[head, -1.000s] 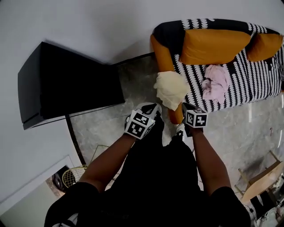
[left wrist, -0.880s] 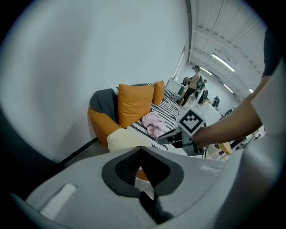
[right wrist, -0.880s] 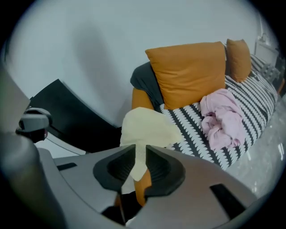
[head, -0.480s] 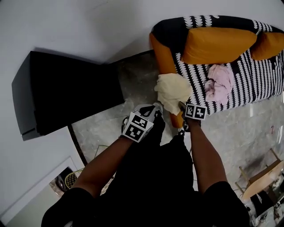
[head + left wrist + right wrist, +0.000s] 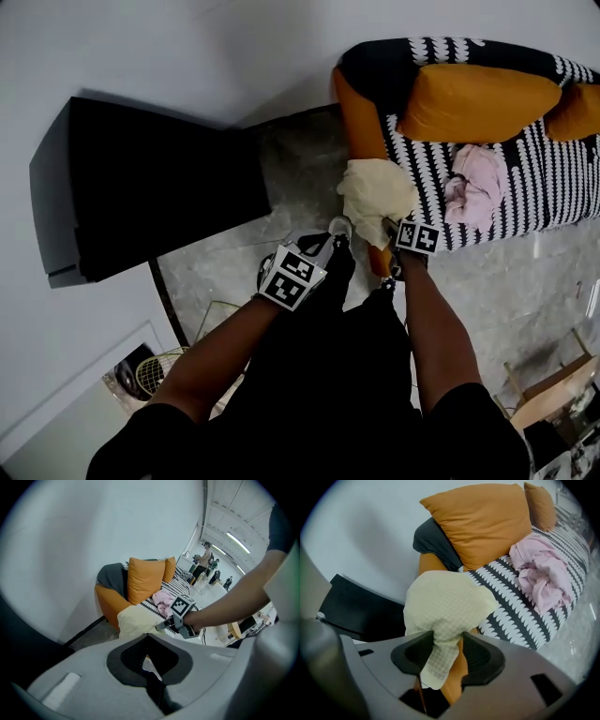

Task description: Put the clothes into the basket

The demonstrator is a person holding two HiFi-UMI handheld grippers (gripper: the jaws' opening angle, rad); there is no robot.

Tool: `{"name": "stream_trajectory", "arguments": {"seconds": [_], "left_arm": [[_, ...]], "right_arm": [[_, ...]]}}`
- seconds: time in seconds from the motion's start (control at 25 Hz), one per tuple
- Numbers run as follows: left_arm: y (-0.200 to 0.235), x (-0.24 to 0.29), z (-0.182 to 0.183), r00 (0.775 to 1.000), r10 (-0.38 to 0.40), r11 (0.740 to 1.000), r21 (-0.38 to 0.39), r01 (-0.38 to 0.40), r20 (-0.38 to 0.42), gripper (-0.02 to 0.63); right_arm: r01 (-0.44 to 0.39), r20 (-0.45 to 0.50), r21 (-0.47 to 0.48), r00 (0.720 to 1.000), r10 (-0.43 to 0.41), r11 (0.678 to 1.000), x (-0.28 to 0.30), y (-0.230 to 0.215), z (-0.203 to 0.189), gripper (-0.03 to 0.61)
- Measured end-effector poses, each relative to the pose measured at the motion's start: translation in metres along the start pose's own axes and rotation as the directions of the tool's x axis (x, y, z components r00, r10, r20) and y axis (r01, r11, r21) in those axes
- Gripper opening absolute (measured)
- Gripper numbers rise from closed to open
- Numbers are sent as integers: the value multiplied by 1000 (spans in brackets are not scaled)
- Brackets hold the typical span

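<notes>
A cream checked cloth (image 5: 375, 192) is draped over the orange arm of the sofa (image 5: 525, 202). My right gripper (image 5: 389, 228) reaches to its lower edge. In the right gripper view the hanging hem of the cream cloth (image 5: 445, 606) sits between the jaws of the right gripper (image 5: 447, 653), which are closing around it. A pink garment (image 5: 478, 183) lies crumpled on the striped seat. My left gripper (image 5: 333, 230) hovers just left of the cloth; in its own view the left gripper (image 5: 150, 656) is shut and holds nothing.
A black cabinet (image 5: 141, 187) stands against the wall at the left. A gold wire basket (image 5: 159, 370) sits on the floor at the lower left. Orange cushions (image 5: 478, 98) lean on the sofa back. A wooden chair (image 5: 553, 394) is at the lower right.
My right gripper has dropped lower along the sofa arm, and the cream cloth's hem now hangs between its jaws. The left gripper has sunk a little.
</notes>
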State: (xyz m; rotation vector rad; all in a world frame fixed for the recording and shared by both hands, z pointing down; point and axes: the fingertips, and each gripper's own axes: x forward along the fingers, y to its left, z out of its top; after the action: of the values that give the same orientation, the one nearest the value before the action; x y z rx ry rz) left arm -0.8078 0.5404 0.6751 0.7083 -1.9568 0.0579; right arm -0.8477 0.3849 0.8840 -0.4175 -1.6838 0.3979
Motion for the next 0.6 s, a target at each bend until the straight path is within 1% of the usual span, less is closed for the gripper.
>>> {"name": "stream_trajectory", "arguments": {"seconds": [0.12, 0.28, 0.36, 0.48, 0.6], "left_arm": [[-1, -4, -1, 1000, 7, 1000, -13, -7, 4, 0], [-2, -8, -1, 1000, 15, 1000, -21, -14, 11, 0], [-2, -9, -2, 1000, 18, 999, -29, -18, 18, 0], [-2, -12, 0, 999, 29, 998, -52, -27, 39, 0], [-2, -18, 12, 996, 41, 996, -80, -35, 74, 0]], "right_arm": [[0, -40, 2, 999, 0, 1000, 3, 1, -2, 190], [-25, -59, -40, 998, 23, 999, 3, 9, 1, 107], [-35, -52, -59, 998, 32, 998, -2, 14, 3, 82], [-74, -28, -76, 997, 72, 994, -18, 29, 6, 75], [-123, 7, -113, 992, 125, 986, -41, 49, 14, 74]]}}
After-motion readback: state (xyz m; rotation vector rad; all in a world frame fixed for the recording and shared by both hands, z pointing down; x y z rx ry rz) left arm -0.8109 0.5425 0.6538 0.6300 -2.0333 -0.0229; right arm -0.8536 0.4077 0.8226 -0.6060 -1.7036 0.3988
